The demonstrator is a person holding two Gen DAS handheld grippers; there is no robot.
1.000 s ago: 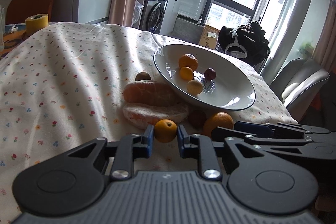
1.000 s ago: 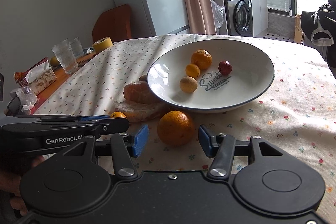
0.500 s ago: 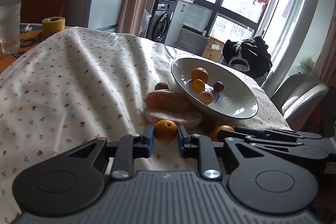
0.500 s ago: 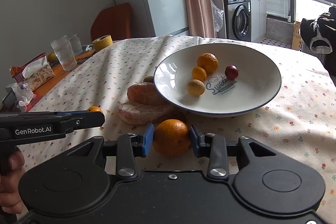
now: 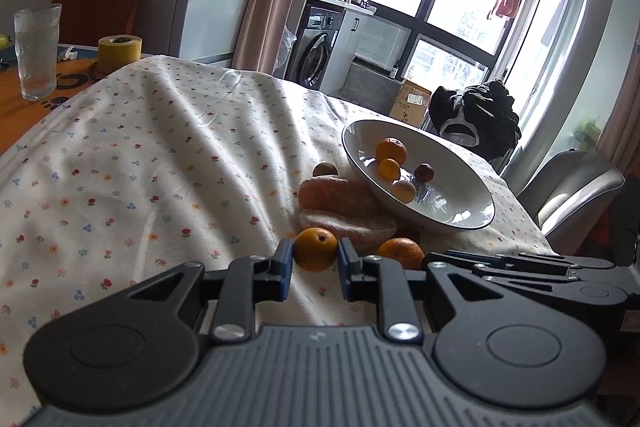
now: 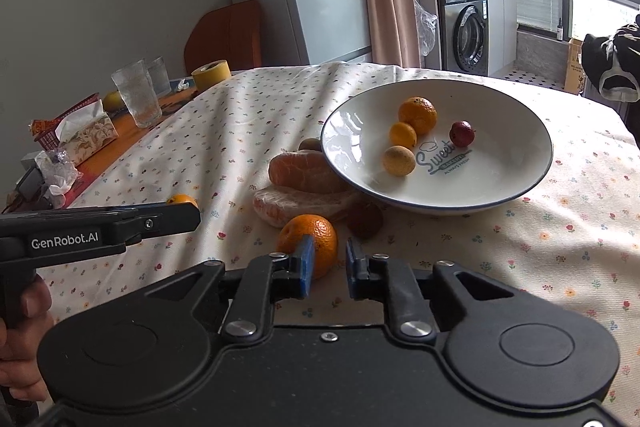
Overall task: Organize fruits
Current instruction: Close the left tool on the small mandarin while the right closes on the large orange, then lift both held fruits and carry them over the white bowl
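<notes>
The left tongs are clenched on a small orange, held above the bench. The right tongs have a gap between the pads and grasp nothing; a bigger orange lies just beyond them on the flowered cloth. The white bowl far right holds four small fruits.

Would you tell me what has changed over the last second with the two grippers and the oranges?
The right gripper closed on the large orange, but the fruit now sits left of its narrowed, empty jaws. The left gripper drew back from the bowl, keeping the small orange clamped. The bowl and its fruit are unchanged.
</notes>
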